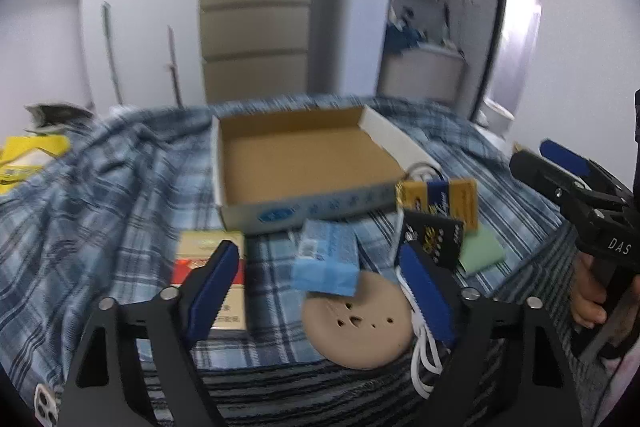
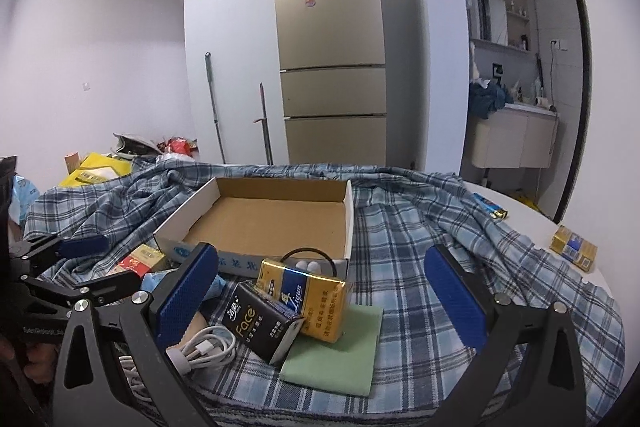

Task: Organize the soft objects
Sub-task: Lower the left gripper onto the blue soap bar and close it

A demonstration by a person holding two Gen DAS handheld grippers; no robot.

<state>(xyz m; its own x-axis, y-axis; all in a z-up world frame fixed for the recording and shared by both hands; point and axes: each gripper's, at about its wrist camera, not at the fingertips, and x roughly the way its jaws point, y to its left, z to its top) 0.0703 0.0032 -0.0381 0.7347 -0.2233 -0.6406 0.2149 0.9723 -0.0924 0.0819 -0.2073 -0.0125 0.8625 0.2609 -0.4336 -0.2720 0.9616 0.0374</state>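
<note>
An open cardboard box lies on a blue plaid cloth. In front of it lie a light blue tissue pack, a gold tissue pack, a black tissue pack, a green sponge cloth and a tan round pad. My left gripper is open and empty, just above the blue pack and the pad. My right gripper is open and empty, around the gold and black packs.
A red and gold carton lies left of the blue pack. A coiled white cable lies by the black pack. A battery and another gold pack lie on the white table at right. A fridge stands behind.
</note>
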